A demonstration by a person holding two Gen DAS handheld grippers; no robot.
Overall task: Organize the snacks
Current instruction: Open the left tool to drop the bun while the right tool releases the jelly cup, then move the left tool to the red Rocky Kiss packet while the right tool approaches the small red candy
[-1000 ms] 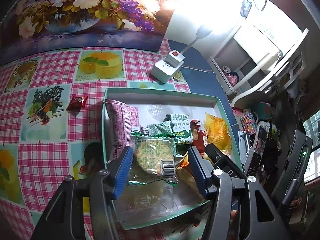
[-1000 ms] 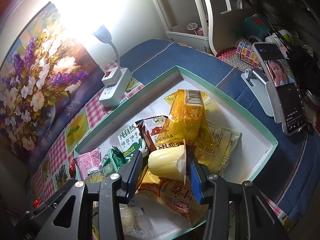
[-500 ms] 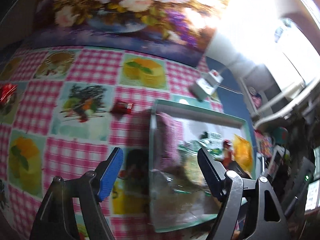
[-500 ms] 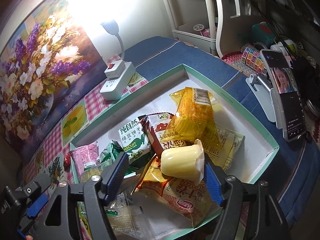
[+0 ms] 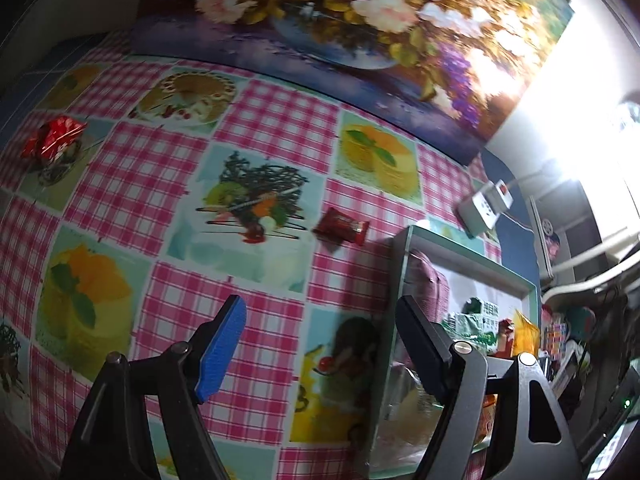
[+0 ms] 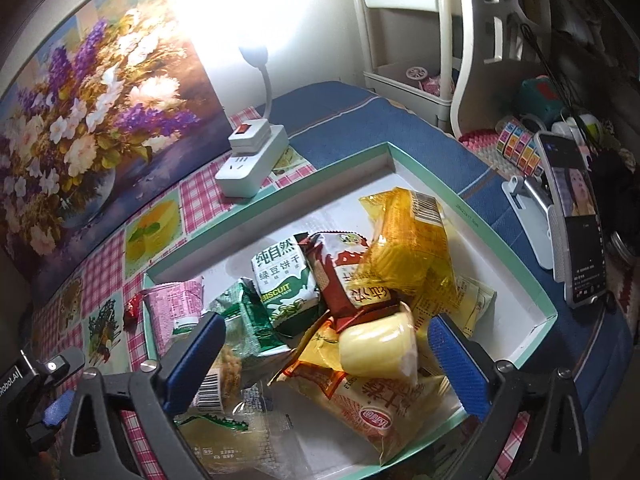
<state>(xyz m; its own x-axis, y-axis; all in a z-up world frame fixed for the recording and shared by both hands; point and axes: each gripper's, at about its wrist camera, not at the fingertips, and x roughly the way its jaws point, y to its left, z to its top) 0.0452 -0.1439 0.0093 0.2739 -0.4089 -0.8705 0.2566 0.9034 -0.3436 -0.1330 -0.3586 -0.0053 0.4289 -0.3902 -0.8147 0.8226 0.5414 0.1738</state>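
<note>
1. The bench [image 5: 256,140] carries a pink checked cloth.
2. The green-rimmed box [image 6: 472,216] holds a heap of snack packets.
3. The right hand-held gripper [image 6: 324,360] is opening; the pale yellow pack [image 6: 376,346] lies between its jaws, untouched.
4. The left hand-held gripper [image 5: 320,344] is released, empty, over the cloth.
5. A red candy [image 5: 340,231] lies just outside the box.

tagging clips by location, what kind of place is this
Most likely a lived-in room at home: a checked food-print tablecloth, a flower painting leaning by a lit lamp, and a phone on a stand beside the snack box.
</note>
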